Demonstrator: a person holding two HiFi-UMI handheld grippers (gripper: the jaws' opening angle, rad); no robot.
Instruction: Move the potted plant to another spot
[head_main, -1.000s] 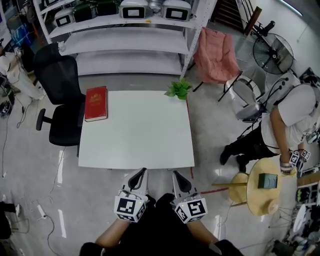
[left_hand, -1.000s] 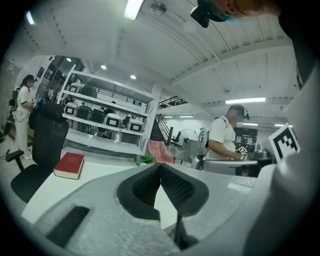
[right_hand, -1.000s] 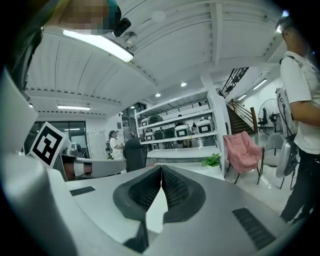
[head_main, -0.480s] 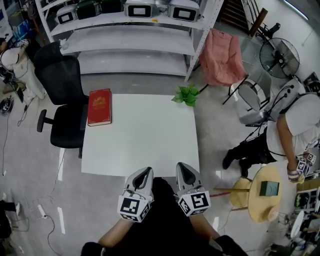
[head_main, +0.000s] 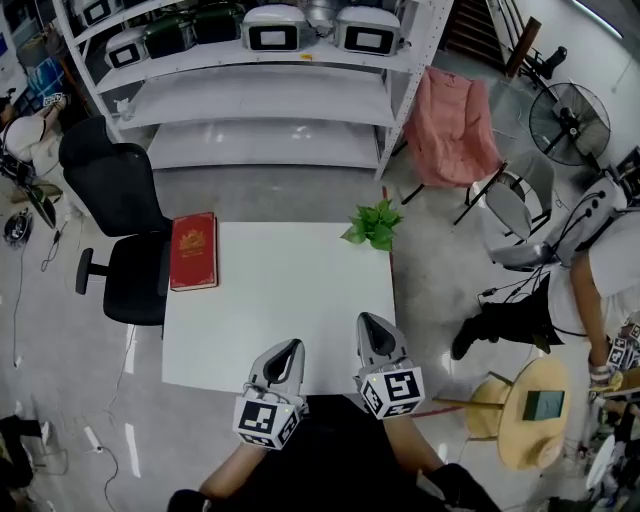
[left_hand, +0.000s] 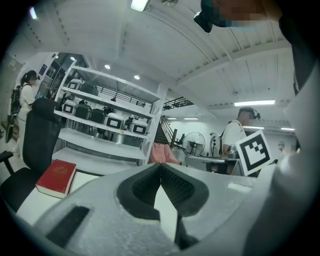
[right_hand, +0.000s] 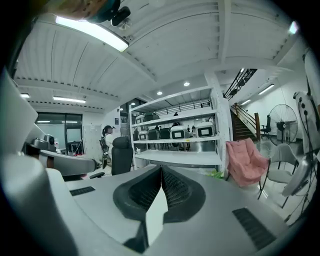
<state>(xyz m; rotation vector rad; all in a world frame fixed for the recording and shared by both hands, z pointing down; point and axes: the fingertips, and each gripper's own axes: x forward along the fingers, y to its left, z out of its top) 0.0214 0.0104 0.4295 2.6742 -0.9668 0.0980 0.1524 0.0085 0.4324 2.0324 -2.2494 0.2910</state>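
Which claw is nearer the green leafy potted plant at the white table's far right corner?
Right. The right claw is over the white table's near edge, nearly in line with the green leafy potted plant; the left claw is at that edge too, further left.

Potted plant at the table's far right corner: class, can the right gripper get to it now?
Probably yes: only bare table lies between the right gripper and the potted plant, though its shut jaws must open first.
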